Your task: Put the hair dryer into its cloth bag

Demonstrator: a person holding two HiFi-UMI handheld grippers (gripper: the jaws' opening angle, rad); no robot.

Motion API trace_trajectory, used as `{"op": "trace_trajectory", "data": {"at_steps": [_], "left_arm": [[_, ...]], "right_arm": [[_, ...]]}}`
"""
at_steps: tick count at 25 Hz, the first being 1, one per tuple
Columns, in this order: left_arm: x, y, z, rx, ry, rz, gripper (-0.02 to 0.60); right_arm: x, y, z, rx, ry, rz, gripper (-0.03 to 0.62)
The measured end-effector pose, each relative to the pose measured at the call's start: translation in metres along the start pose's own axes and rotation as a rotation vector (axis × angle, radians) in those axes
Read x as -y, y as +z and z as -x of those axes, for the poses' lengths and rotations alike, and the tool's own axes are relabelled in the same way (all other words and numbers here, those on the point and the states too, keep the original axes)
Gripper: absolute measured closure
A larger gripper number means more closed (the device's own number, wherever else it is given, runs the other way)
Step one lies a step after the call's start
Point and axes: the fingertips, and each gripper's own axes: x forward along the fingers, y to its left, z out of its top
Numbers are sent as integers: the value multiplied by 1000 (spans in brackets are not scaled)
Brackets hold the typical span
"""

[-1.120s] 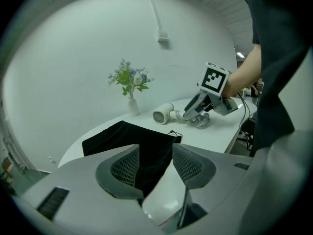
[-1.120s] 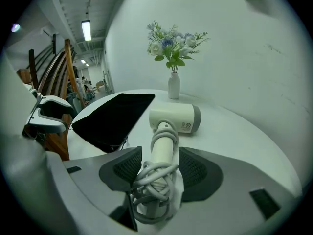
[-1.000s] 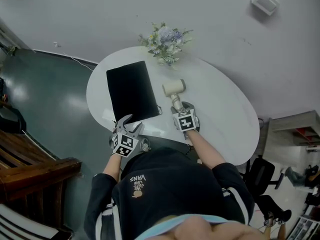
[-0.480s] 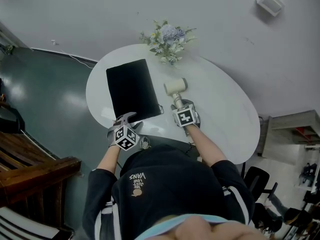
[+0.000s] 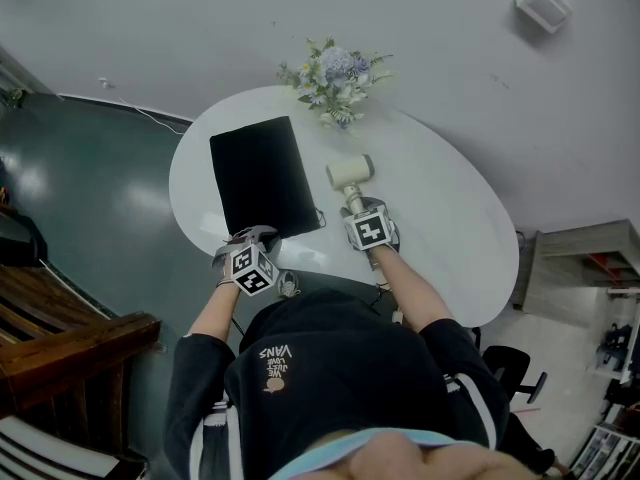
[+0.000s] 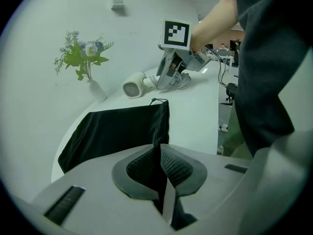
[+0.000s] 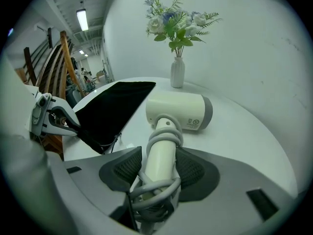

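The fingers of the left gripper are closing on the cloth bag; pinch one layer only. The right gripper holds the hair dryer.

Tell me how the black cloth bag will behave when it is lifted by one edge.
The cloth bag lies thin and flat on the table, so it will probably droop limply. It looks empty, so it is likely light. Its drawstring mouth may stay collapsed rather than gape.

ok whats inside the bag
The bag lies flat on the table, its inside hidden by cloth. The dryer is outside, beside it.
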Motion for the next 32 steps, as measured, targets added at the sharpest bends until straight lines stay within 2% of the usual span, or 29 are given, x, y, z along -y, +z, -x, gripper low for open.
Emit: {"op": "trace_trajectory", "data": {"at_steps": [4,9,18,23,32], "left_arm": [[-1,0,1,-1,-9,9,536],[-10,7,8,30,-9,58,541],[-30,25,18,114,-45,339,546],[-33,40,14,140,-40,344,546],[-41,68,6,159,-22,416,546]], "right_arm": [[2,1,-1,15,11,-27,381],[4,2,1,42,13,-57,381],[8,14,18,103,108,-189,391],[8,13,31,136,153,-263,395],[-5,2,60,196,310,-416,405]]}}
